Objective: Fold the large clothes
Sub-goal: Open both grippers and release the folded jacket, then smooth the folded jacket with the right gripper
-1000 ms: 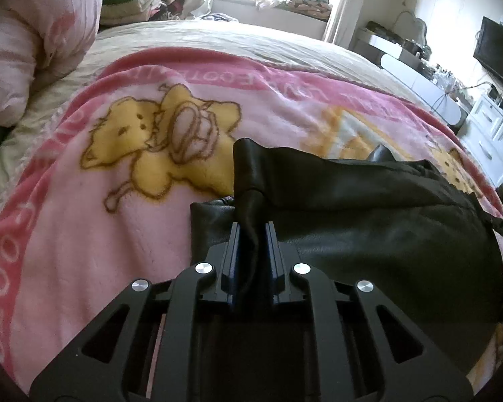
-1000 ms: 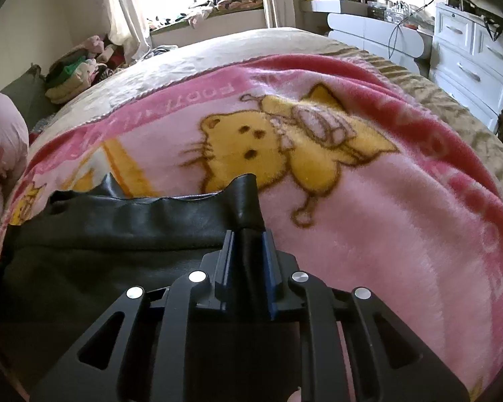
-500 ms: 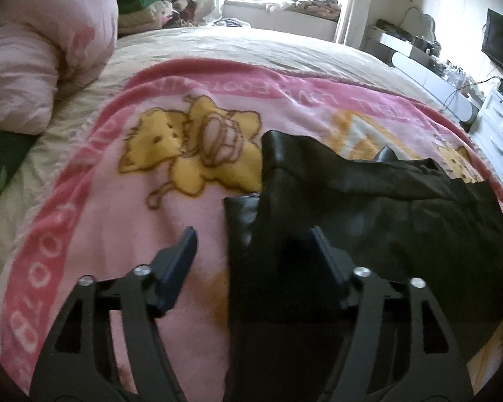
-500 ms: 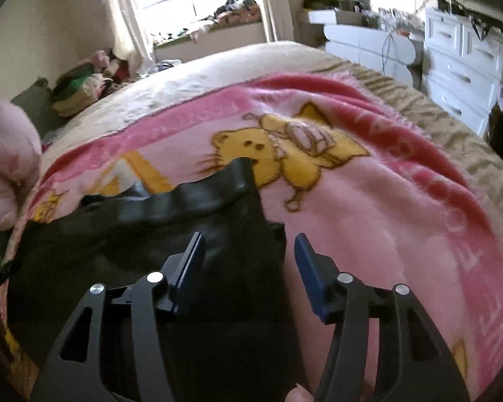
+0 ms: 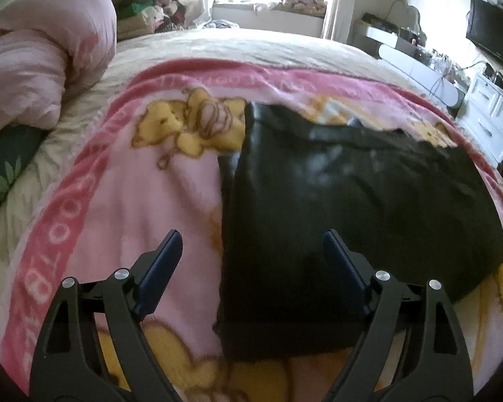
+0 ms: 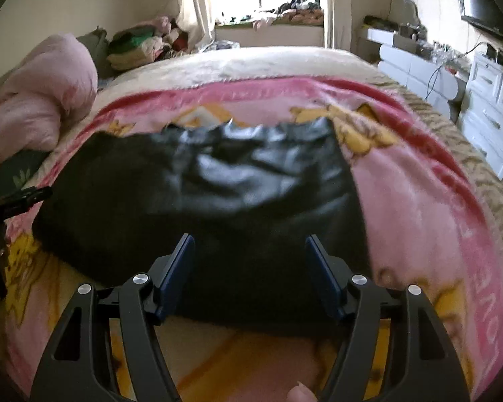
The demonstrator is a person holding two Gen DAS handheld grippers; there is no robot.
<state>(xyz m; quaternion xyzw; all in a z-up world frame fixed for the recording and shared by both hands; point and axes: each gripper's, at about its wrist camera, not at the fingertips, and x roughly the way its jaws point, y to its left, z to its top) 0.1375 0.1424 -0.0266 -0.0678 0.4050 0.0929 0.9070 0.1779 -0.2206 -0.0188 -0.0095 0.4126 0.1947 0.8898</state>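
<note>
A black leather-look garment (image 5: 345, 201) lies folded flat on the pink cartoon blanket (image 5: 124, 201); it also shows in the right wrist view (image 6: 211, 194). My left gripper (image 5: 251, 244) is open and empty, held above the garment's near left edge. My right gripper (image 6: 249, 251) is open and empty, held above the garment's near edge. The other gripper's dark frame (image 6: 13, 197) shows at the left edge of the right wrist view.
The blanket covers a bed with a beige cover (image 5: 251, 47). A pink duvet (image 5: 40, 53) is bunched at the left, over a green pillow (image 5: 3, 167). White drawers (image 6: 486, 100) and a TV (image 5: 493, 33) stand at the right. Piled clothes (image 6: 141, 47) sit by the window.
Both grippers were shut on the garment's upper corners, let go, opened wide and pulled back toward the near side. The garment now lies flat on the blanket.
</note>
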